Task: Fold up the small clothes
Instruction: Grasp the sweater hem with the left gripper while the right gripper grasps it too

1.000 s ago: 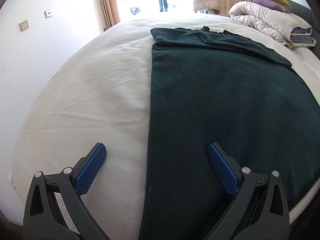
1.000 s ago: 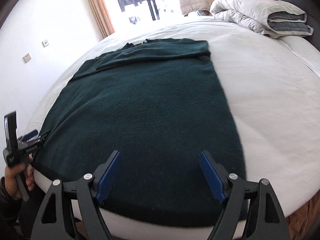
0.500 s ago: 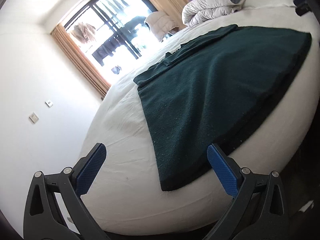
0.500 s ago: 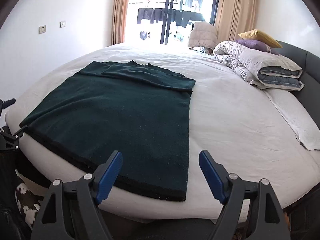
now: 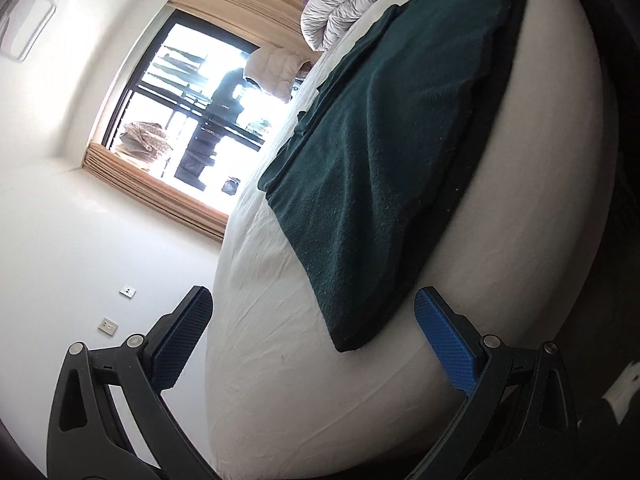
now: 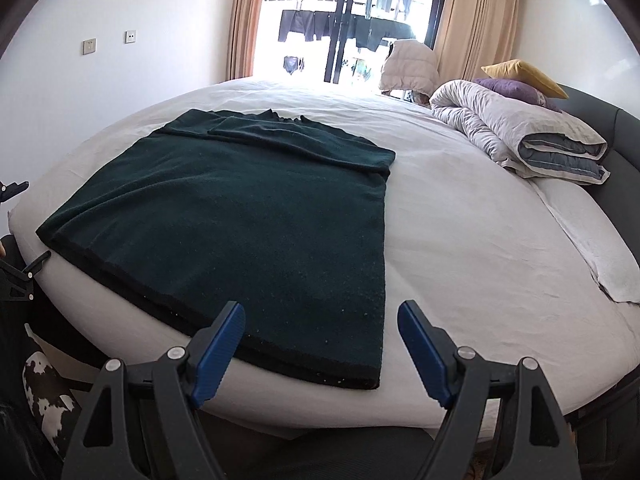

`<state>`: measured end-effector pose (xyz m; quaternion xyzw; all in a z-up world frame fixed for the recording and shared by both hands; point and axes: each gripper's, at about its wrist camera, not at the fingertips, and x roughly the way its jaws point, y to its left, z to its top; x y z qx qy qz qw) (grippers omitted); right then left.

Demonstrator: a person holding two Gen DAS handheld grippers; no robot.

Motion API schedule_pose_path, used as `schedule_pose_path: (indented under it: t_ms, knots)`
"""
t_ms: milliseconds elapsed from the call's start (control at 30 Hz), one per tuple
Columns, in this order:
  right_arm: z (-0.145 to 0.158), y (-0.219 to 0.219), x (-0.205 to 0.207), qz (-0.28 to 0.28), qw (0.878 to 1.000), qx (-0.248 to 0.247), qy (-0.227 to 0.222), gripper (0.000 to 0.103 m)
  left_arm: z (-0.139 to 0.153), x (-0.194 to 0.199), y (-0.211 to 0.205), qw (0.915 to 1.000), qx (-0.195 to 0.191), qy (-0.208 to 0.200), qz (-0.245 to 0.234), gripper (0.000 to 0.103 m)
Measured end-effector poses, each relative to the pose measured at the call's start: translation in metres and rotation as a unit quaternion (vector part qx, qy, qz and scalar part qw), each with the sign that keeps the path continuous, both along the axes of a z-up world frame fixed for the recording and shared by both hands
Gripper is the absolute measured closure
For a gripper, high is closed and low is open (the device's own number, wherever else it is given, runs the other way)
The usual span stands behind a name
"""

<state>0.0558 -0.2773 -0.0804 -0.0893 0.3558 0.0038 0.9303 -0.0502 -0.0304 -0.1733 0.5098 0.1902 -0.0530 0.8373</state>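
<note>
A dark green sweater [image 6: 248, 220] lies flat on the white sheet of the bed [image 6: 472, 240], nearer the bed's left side, its hem running along the near edge and its sleeves folded across the body at the far end toward the window [image 6: 352, 20]. The hem's right corner sits just in front of the right gripper [image 6: 320, 344], whose blue-padded fingers [image 6: 220, 348] are spread wide with nothing between them; they hover off the near edge of the bed, not touching the cloth.

The left gripper [image 5: 312, 340] is rolled hard to one side (its view shows the room tilted), and its fingers [image 5: 444, 344] are likewise spread and empty. The near left corner of the sweater [image 5: 400, 160] lies between them in that view, apart from both pads, with bare sheet to the left of the garment's edge.

At the far right of the bed, against the dark headboard [image 6: 620, 128], a rolled grey-white duvet [image 6: 520, 136] rests with a purple pillow [image 6: 512, 88] and a yellow pillow [image 6: 520, 72] behind it. A pale puffer jacket [image 6: 408, 66] stands by the window, framed by tan curtains [image 6: 244, 20]. Clothes hang outside the glass. Two wall outlets [image 6: 110, 40] sit on the white wall at left.
</note>
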Motion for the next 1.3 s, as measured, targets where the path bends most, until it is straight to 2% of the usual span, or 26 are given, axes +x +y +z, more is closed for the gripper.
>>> schedule_pose_path:
  t_ms: [133,300,367,400,433,467,533,600,633,733,867,1000,1167,1300]
  knots:
    - [-0.001,0.001,-0.001,0.001,1.0,-0.004,0.0,0.022,-0.001,0.005,-0.002,0.9996,0.018,-0.018,-0.011,0.0]
    - [-0.002,0.0,-0.001,-0.003,1.0,-0.003,0.001,0.022,-0.012,-0.001,0.0,0.9949,0.071,-0.063,-0.036,0.0]
    - [-0.004,0.0,-0.001,-0.003,1.0,-0.006,0.002,0.022,-0.014,-0.003,0.002,0.9939,0.074,-0.07,-0.041,0.004]
    - [-0.004,0.0,-0.001,-0.003,1.0,-0.01,0.003,0.022,-0.013,-0.002,0.003,0.9938,0.072,-0.072,-0.044,0.013]
    - [-0.005,0.001,0.0,-0.002,1.0,-0.016,0.003,0.022,-0.013,0.001,0.002,0.9941,0.07,-0.067,-0.047,0.028]
    - [-0.006,0.002,0.0,0.0,1.0,-0.022,0.003,0.022,-0.015,0.004,0.001,0.9948,0.068,-0.06,-0.047,0.035]
    - [-0.007,0.006,-0.001,0.007,0.999,-0.041,0.005,0.022,-0.014,0.011,0.0,0.9965,0.054,-0.043,-0.047,0.072]
    - [-0.01,0.013,-0.004,0.022,0.997,-0.074,0.008,0.023,-0.011,0.015,-0.002,0.9979,0.035,-0.025,-0.049,0.077]
    - [-0.013,0.017,-0.005,0.03,0.995,-0.095,0.011,0.023,-0.009,0.015,-0.002,0.9982,0.023,-0.017,-0.053,0.084]
    - [-0.024,0.028,-0.008,0.056,0.987,-0.148,0.025,0.03,-0.001,0.019,-0.003,0.9985,-0.018,0.008,-0.051,0.092]
    - [-0.038,0.039,-0.009,0.083,0.977,-0.193,0.044,0.036,0.009,0.027,0.001,0.9969,-0.061,0.037,-0.034,0.097]
    - [-0.046,0.043,-0.008,0.096,0.967,-0.231,0.054,0.038,0.024,0.028,0.006,0.9929,-0.106,0.05,-0.019,0.098]
    - [-0.058,0.048,-0.008,0.111,0.954,-0.27,0.067,0.042,0.048,0.036,0.011,0.984,-0.17,0.054,0.004,0.099]
    - [-0.066,0.053,-0.005,0.113,0.943,-0.307,0.068,0.043,0.062,0.034,0.008,0.9808,-0.189,0.046,0.005,0.099]
